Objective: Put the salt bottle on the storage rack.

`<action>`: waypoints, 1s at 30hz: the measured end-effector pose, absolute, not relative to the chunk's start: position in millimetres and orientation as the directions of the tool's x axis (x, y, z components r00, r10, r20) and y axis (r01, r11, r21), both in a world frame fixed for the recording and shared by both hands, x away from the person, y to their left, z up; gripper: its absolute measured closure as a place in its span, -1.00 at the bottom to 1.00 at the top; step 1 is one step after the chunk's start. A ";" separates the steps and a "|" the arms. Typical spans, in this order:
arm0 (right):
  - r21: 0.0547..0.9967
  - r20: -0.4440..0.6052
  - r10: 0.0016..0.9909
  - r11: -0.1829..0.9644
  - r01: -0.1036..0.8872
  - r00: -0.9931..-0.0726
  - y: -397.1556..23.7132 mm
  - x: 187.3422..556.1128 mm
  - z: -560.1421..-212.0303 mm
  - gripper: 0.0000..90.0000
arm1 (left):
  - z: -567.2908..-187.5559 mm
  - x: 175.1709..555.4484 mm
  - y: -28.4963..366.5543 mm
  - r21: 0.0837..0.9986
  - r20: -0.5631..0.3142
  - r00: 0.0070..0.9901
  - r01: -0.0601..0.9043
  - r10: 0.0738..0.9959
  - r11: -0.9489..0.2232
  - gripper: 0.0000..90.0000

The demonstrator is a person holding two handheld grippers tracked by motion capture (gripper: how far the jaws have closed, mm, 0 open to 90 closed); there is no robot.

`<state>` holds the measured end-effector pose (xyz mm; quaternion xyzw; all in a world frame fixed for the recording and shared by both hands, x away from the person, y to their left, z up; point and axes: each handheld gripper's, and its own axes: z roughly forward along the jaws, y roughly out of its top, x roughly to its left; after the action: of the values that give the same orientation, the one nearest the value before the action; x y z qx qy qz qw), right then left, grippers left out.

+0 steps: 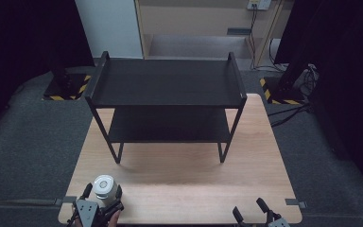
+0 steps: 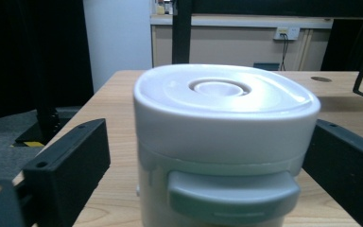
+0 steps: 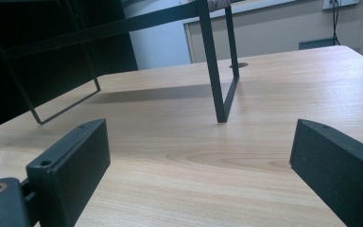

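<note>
Where wooden tabletop (image 1: 264, 156) carries a black shelf rack (image 1: 166, 85): white lidded canister (image 1: 104, 188) between spread left gripper (image 1: 103, 191) fingers; right gripper (image 1: 249, 210) fingers spread, empty

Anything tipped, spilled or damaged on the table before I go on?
Nothing stands out. The white canister stands upright, lid on, between the left gripper jaws. The black shelf rack sits square on the wooden table, both shelves bare.

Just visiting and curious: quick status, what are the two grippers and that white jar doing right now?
Left gripper open, jaws either side of white jar. Right gripper open, empty. Jar upright on table, lid on. Black shelf beyond, both tiers bare.
</note>
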<state>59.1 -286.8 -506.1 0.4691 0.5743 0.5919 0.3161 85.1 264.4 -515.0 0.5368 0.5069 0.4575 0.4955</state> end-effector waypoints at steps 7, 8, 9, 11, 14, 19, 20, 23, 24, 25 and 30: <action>0.975 0.195 0.913 -0.141 0.171 -0.357 -286.8 60.9 -506.4 -0.86 | -518.4 81.4 272.9 0.997 -0.019 0.097 0.071 0.995 0.013 -0.33; 0.976 0.192 0.914 -0.140 0.168 -0.357 -286.8 61.2 -506.7 -0.86 | -518.5 81.2 272.4 0.997 -0.019 0.095 0.070 0.995 0.013 -0.33; 0.976 0.192 0.914 -0.140 0.168 -0.357 -286.7 61.5 -506.8 -0.86 | -518.6 80.9 272.0 0.997 -0.019 0.093 0.070 0.995 0.012 -0.33; 0.976 0.192 0.914 -0.138 0.170 -0.358 -286.3 61.6 -506.5 -0.86 | -516.6 80.6 272.2 0.997 -0.019 0.094 0.077 0.995 0.012 -0.33; 0.976 0.190 0.913 -0.137 0.167 -0.361 -285.8 61.3 -506.3 -0.85 | -511.4 78.5 274.8 0.995 -0.030 0.101 0.094 0.994 0.021 -0.32; 0.977 0.187 0.914 -0.134 0.166 -0.361 -285.4 60.4 -504.6 -0.85 | -497.9 69.8 275.0 0.996 -0.030 0.107 0.084 0.994 0.021 -0.32; 0.977 0.188 0.914 -0.135 0.166 -0.361 -285.6 60.3 -504.6 -0.85 | -493.5 68.1 274.7 0.997 -0.028 0.109 0.079 0.994 0.019 -0.32; 0.977 0.190 0.913 -0.138 0.164 -0.360 -285.9 60.2 -505.0 -0.85 | -482.2 65.7 273.8 0.997 -0.025 0.115 0.072 0.993 0.017 -0.32; 0.976 0.193 0.913 -0.142 0.165 -0.359 -285.9 59.8 -505.2 -0.84 | -469.6 64.4 272.9 0.998 -0.025 0.126 0.063 0.992 0.017 -0.32; 0.976 0.194 0.913 -0.143 0.165 -0.359 -285.9 59.5 -505.3 -0.84 | -465.3 64.0 272.5 0.998 -0.025 0.131 0.056 0.991 0.018 -0.32; 0.976 0.195 0.912 -0.144 0.164 -0.360 -286.1 58.4 -504.6 -0.84 | -432.7 66.3 265.0 1.000 -0.014 0.160 0.027 0.987 0.009 -0.32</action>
<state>58.4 -286.1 -504.6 0.4696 0.5731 0.5928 0.3156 66.3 265.0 -432.7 0.5421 0.4678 0.4488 0.5347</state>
